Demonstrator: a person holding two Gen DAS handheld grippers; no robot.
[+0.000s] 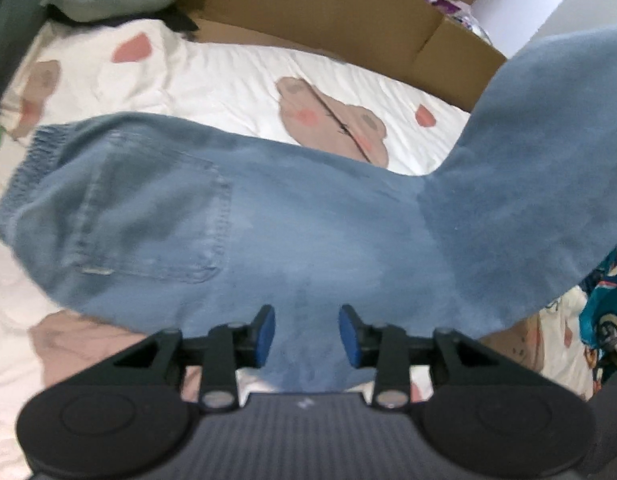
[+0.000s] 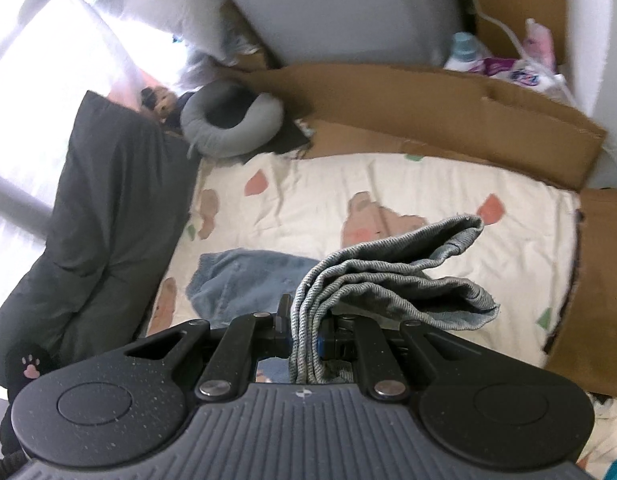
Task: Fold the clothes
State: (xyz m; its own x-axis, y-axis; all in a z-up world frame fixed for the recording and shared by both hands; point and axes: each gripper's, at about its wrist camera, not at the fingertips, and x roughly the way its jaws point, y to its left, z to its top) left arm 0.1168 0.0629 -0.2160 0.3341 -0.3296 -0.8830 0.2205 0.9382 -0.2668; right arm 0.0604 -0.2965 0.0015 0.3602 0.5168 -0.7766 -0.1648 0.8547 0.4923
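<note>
Left wrist view: the left tool [image 1: 307, 336] is hanging with its blue pads [image 1: 266, 334] apart, nothing pinched, over the middle of the jeans [image 1: 236, 224]. The jeans are lying across the bed sheet [image 1: 236, 76], back pocket [image 1: 156, 220] up and waistband to the left, while one leg is rising at the right edge. Beyond the sheet a cardboard box [image 1: 348, 20] is standing. In the right wrist view, the right tool [image 2: 304, 330] is clamping the bunched leg hems, lifted above the bed, with a grey ring cushion [image 2: 228, 120] lying farther back beside a dark blanket [image 2: 96, 216].
</note>
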